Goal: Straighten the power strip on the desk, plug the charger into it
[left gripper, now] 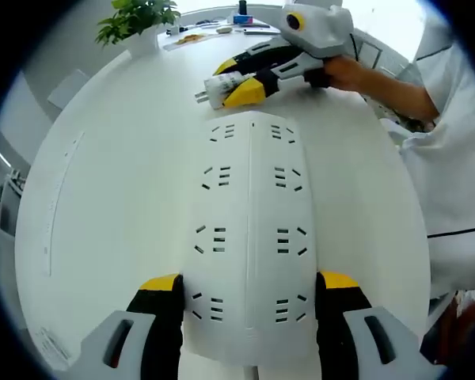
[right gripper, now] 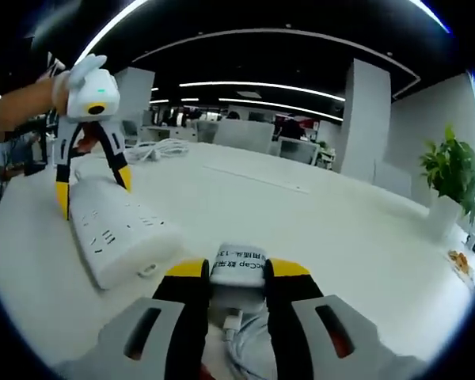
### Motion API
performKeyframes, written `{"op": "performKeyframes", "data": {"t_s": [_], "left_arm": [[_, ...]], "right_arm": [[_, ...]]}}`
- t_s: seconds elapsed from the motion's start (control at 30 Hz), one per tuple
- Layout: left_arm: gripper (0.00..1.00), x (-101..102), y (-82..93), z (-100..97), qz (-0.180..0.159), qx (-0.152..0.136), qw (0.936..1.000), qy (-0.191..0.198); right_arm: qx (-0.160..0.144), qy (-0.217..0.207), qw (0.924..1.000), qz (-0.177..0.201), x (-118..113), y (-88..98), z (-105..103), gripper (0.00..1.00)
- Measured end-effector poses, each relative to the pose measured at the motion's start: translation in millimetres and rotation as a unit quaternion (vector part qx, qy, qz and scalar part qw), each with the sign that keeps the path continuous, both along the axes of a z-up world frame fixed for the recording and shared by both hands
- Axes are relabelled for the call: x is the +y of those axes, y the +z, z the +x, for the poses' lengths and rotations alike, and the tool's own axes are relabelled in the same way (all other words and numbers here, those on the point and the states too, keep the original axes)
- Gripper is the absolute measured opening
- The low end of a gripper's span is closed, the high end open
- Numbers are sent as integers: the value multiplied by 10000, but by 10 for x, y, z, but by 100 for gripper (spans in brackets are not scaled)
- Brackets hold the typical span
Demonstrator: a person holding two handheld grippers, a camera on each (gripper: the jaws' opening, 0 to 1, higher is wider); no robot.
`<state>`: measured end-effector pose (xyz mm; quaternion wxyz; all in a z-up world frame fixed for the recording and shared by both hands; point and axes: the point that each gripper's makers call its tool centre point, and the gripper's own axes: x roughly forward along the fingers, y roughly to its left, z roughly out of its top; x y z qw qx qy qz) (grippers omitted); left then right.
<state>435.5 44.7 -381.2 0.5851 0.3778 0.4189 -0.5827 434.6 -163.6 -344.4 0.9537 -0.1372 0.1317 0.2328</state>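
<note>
A white power strip (left gripper: 252, 237) lies flat on my white desk (left gripper: 119, 182), running lengthwise away from my left gripper (left gripper: 252, 289). That gripper's yellow-tipped jaws stand spread on either side of the strip's near end, close against its long edges; I cannot tell whether they press it. In the right gripper view, the same strip (right gripper: 115, 229) lies to the left, with the left gripper (right gripper: 93, 184) straddling its far end.

My right gripper (right gripper: 237, 275) pinches a small white charger (right gripper: 238, 264) between its jaws, its white cable (right gripper: 245, 348) trailing below. In the left gripper view, the right gripper (left gripper: 236, 81) hovers beyond the strip's far end, charger (left gripper: 218, 85) pointing toward it but apart.

A potted plant (left gripper: 136, 22) stands at the desk's far edge.

To do this well, I judge I should keep the left jaws bracing the strip so it cannot slide, then line the charger's prongs squarely over one socket and press straight down.
</note>
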Motion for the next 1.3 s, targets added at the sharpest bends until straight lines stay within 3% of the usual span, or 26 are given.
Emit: {"op": "performKeyframes", "data": {"t_s": [0.07,0.1,0.13,0.17,0.33,0.4,0.53,0.8,0.93,1.17,1.23,1.3], "left_arm": [[68,38,-15,85,12,-56,10000,0],[68,49,-4,104,67,-228,9997,1],[68,43,-8,74,51,-183,9998,2],[68,37,11,45,105,-342,9994,3],[68,-81,57,-335,145,-390,9991,2],[68,-92,62,-369,135,-363,9993,3],[68,-127,73,-491,127,-315,9994,1],[68,-34,47,-205,38,-165,9999,12],[68,-78,68,-386,9,-193,9998,16],[68,-120,97,-556,12,-193,9998,18],[68,-124,97,-536,-1,-177,9998,25],[68,-134,99,-538,-18,-181,9998,33]], "right_arm": [[-23,112,9999,-66,17,0,-7,27],[-50,163,9998,-109,24,-1,-11,27],[-70,203,9997,-139,29,-2,-12,27],[-78,220,9996,-156,32,-2,-11,28],[-51,-325,9994,107,-20,64,9,34],[166,-364,9990,180,-10,8,-4,34],[176,-577,9975,359,-29,-16,47,35],[203,-721,9966,355,-18,-61,70,29],[79,-679,9973,263,-39,-44,42,29],[51,-573,9974,435,-43,-5,48,28],[346,-427,9956,761,4,-9,5,27],[476,-385,9956,712,-25,3,-14,27]]}}
